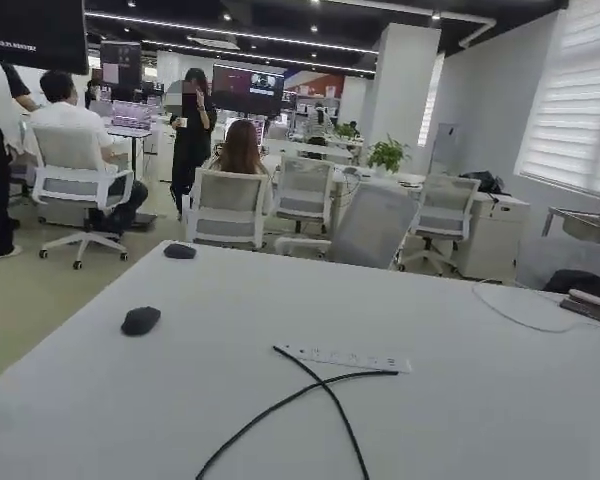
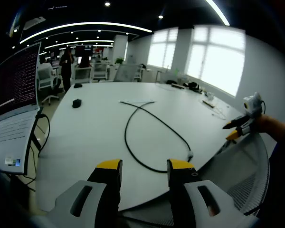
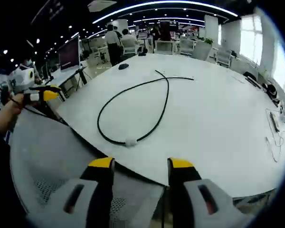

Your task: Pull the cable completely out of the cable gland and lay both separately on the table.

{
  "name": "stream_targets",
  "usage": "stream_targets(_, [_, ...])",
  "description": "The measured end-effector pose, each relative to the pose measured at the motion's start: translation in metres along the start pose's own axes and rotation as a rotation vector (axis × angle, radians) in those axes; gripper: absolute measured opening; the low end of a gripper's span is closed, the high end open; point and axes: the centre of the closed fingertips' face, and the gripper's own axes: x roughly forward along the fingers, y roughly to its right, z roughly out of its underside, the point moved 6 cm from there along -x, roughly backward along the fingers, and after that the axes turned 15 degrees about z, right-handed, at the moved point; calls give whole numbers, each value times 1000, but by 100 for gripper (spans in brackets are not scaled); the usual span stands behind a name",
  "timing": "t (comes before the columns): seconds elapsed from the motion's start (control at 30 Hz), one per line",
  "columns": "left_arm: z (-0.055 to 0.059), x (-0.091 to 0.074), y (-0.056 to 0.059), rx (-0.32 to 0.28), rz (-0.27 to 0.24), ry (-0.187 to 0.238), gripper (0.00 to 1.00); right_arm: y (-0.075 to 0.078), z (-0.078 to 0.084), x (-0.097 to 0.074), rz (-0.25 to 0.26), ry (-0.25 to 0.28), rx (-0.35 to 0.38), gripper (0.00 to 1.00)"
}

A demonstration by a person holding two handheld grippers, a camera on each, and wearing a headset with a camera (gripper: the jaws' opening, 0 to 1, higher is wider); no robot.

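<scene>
A long black cable (image 1: 280, 405) lies on the white table (image 1: 480, 400), looped and crossing over itself. In the left gripper view the cable (image 2: 128, 142) ends near the table's edge in a small pale cable gland (image 2: 190, 155). The same gland (image 3: 131, 142) sits on the loop of cable (image 3: 133, 88) in the right gripper view. My left gripper (image 2: 145, 166) hangs open off the table's edge, with nothing between its yellow-tipped jaws. My right gripper (image 3: 141, 164) is open too, short of the table and a little back from the gland.
A white power strip (image 1: 345, 357) lies by the cable's far end. Two black mice (image 1: 140, 320) (image 1: 179, 251) rest on the table's left part. A laptop (image 2: 14, 95) stands at the left. A grey mesh chair back (image 3: 52, 156) sits between me and the table. People sit at desks beyond.
</scene>
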Motion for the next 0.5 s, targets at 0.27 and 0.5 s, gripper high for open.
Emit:
stream_targets(0.27, [7,-3,-4,-20,1,26,39,3,4,-7,20,-19,-21,52])
stream_targets(0.5, [8,-6,-3,-18,1,20,39,-17,16,-6,-39,-49,-12,53])
